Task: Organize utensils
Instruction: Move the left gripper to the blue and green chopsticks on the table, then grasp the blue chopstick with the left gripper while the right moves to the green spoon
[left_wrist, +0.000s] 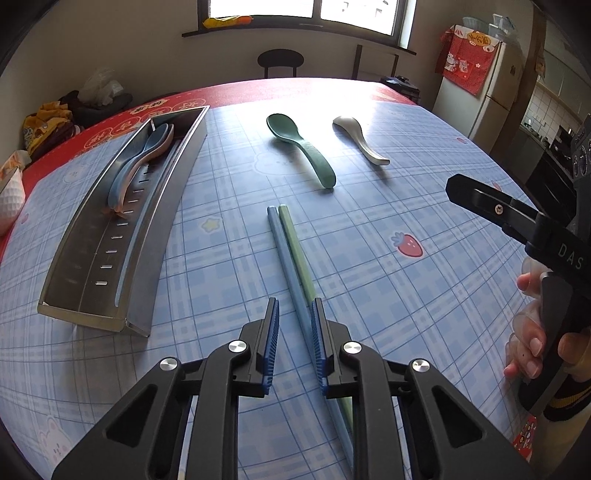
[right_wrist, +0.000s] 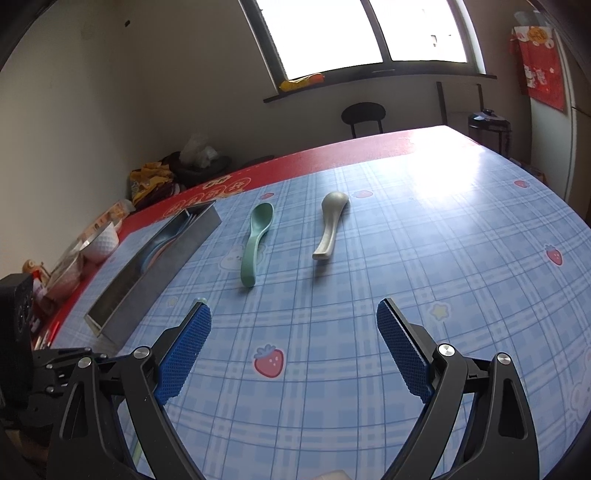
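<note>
Left wrist view: a pair of chopsticks (left_wrist: 291, 254), one blue and one green, lies side by side on the worktop (left_wrist: 369, 295), running from mid-scene toward the near edge. The left gripper (left_wrist: 295, 314) is set over their near portion, its jaws narrowed around them. The right-hand pad (left_wrist: 318, 343) lies against the green stick; the left-hand pad stands a little apart from the blue one, so a firm clamp cannot be confirmed.

Beyond the chopsticks' far ends, a dark green spoon (left_wrist: 301, 149) rests bowl-far, handle-near. Just right of it lies a pale grey spoon (left_wrist: 360, 140) in the same orientation; the two are apart. To the left stands a long metal tray (left_wrist: 92, 273), slotted along its floor, holding a blue spoon (left_wrist: 138, 162) nested with a pink one at its far end. A white dimpled bowl (left_wrist: 11, 203) sits at the far left edge.

At the right of this view a person's hand (left_wrist: 532, 332) grips the handle of the right gripper (left_wrist: 461, 188).

Right wrist view: the right gripper (right_wrist: 293, 314) has its jaws spread wide with nothing between them, above bare checked cloth. The green spoon (right_wrist: 256, 240) and grey spoon (right_wrist: 330, 225) lie beyond its fingertips, the tray (right_wrist: 155, 284) far-left.
</note>
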